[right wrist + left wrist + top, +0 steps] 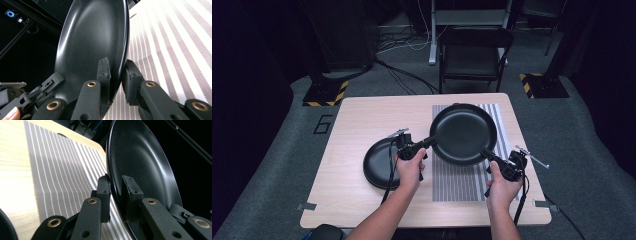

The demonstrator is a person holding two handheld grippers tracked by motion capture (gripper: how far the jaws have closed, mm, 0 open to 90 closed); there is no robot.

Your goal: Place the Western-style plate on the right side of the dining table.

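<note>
- The left gripper (428,142) is closed on the near-left rim of the large black pan (463,132); one jaw sits inside the bowl, the other under the wall.
- The right gripper (488,155) is clamped likewise on the near-right rim, opposite the left one.
- The large black pan hangs between the two grippers, above the striped mat (467,175) on the table (357,120). Whether its base touches the mat cannot be told.
- Orientation: the bowl faces up. The pan is round, with no handle visible, so it has no long axis; the line between the two grips runs from left to near right.
- Risk: both grips take thin, smooth rim. If one gripper moves faster or lower than the other, the pan could tilt and slide out of the jaws.
- Risk: a smaller black pan (379,164) lies just left of and below the left gripper; a leftward carry held too low could strike it.
</note>
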